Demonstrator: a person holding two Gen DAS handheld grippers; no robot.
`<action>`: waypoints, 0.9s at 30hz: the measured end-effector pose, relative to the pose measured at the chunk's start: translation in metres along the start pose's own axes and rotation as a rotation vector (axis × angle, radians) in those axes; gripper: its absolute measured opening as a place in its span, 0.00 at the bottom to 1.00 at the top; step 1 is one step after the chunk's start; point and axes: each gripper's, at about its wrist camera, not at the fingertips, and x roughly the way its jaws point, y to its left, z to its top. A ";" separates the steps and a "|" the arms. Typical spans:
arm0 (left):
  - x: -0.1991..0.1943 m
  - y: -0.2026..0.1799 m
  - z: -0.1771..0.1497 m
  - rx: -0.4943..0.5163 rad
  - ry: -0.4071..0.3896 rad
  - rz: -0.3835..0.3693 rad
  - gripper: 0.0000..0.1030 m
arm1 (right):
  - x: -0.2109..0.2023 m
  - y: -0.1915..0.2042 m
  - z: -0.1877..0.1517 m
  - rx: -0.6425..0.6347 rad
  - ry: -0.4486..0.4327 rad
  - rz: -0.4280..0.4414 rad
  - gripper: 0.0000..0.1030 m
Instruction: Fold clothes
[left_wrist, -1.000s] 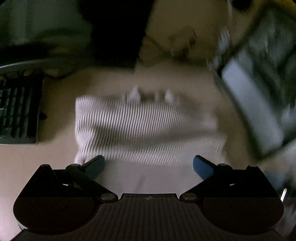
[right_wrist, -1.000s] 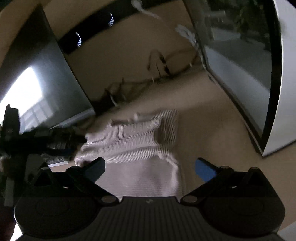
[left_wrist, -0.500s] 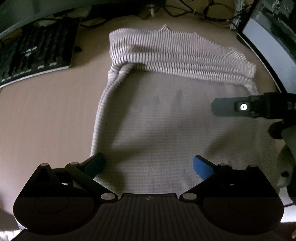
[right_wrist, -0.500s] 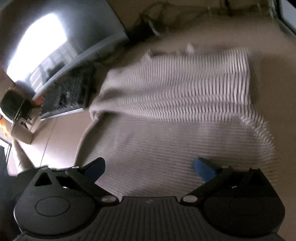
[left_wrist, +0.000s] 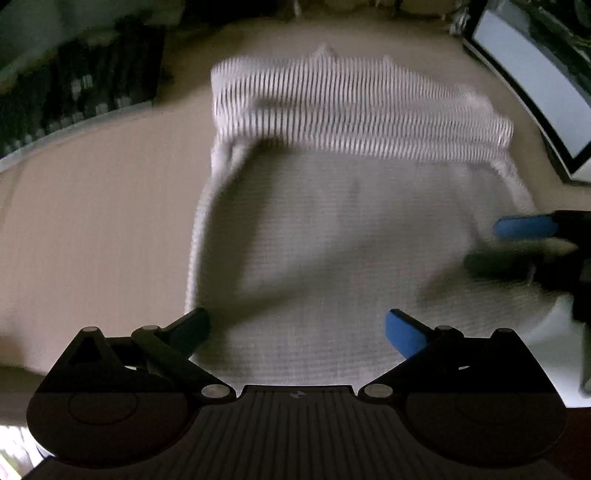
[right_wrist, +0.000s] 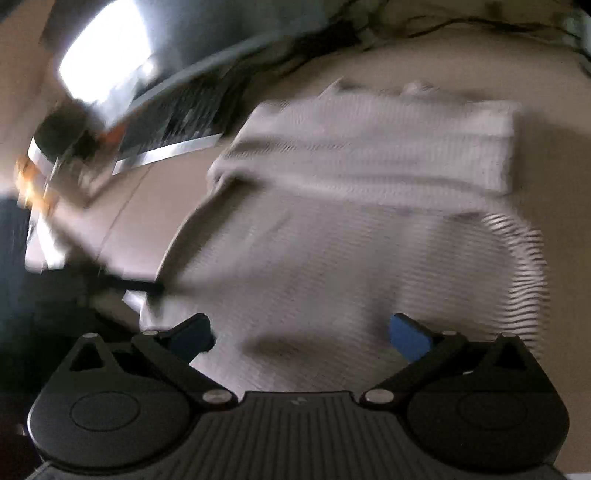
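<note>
A white garment with thin dark stripes (left_wrist: 332, 236) lies flat on the beige table, its far part folded over into a striped band (left_wrist: 354, 110). It also shows in the right wrist view (right_wrist: 351, 229). My left gripper (left_wrist: 297, 328) is open and empty, low over the garment's near left edge. My right gripper (right_wrist: 301, 330) is open and empty over the garment's near right part; its fingers (left_wrist: 524, 227) show at the right in the left wrist view. Both views are blurred.
A black keyboard (left_wrist: 74, 107) lies at the far left of the table. A monitor (left_wrist: 535, 92) stands at the far right. Another screen (right_wrist: 155, 55) and cables (right_wrist: 424, 26) are at the back. Bare beige table (left_wrist: 92, 221) lies left of the garment.
Both grippers have come down and closer over the garment's near part. The right gripper's fingers have shifted toward the right edge in the left wrist view. The garment lies as before.
</note>
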 end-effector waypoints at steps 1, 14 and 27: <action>-0.006 -0.007 0.005 0.035 -0.042 0.027 1.00 | -0.010 -0.007 0.006 0.035 -0.057 -0.020 1.00; -0.011 -0.124 0.044 0.539 -0.309 0.205 1.00 | -0.014 -0.076 0.047 0.296 -0.236 -0.054 0.27; 0.011 -0.193 0.070 0.788 -0.438 0.249 0.54 | -0.059 -0.076 0.047 0.297 -0.371 0.122 0.10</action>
